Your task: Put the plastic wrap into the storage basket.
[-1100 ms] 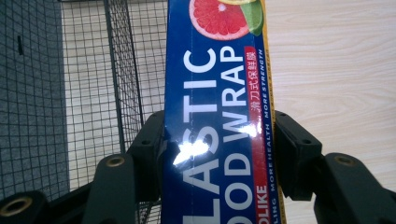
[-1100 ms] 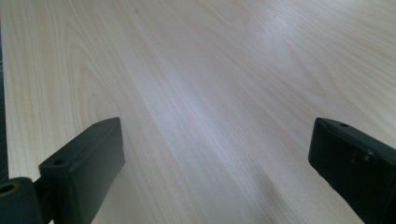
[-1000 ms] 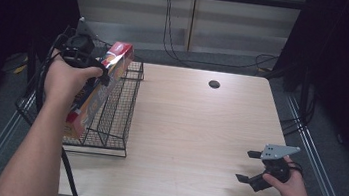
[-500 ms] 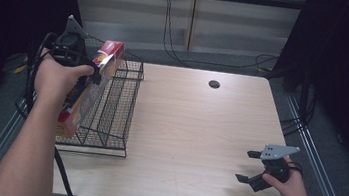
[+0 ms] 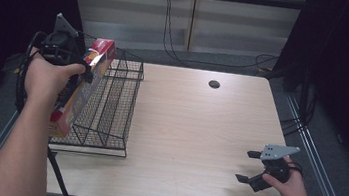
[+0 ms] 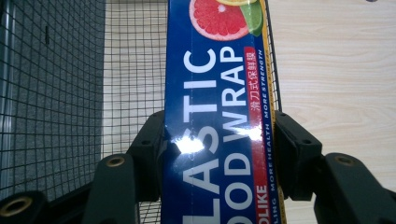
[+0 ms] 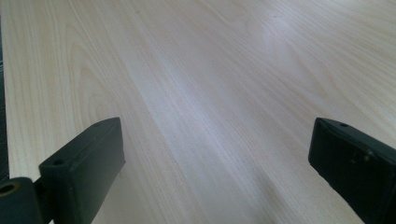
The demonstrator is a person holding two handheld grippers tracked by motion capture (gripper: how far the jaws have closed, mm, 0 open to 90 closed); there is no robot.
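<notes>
Now | left tool [image 6: 217, 154] clamps wrap box [image 6: 217, 93] | above rack's [image 5: 110, 115] left edge

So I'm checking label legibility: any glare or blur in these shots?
Left gripper view: white glare patches on the plastic wrap box, lettering still sharp. Right gripper view: the near jaws look soft over the wooden table. High view: dark surroundings, table evenly lit, box label too small to read.

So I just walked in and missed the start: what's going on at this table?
A person works two handheld grippers. The left gripper has its jaws clamped on a long blue box of plastic food wrap, holding it tilted over the black wire basket at the table's left edge. The right gripper rests near the wooden table with its jaws open, holding nothing.
</notes>
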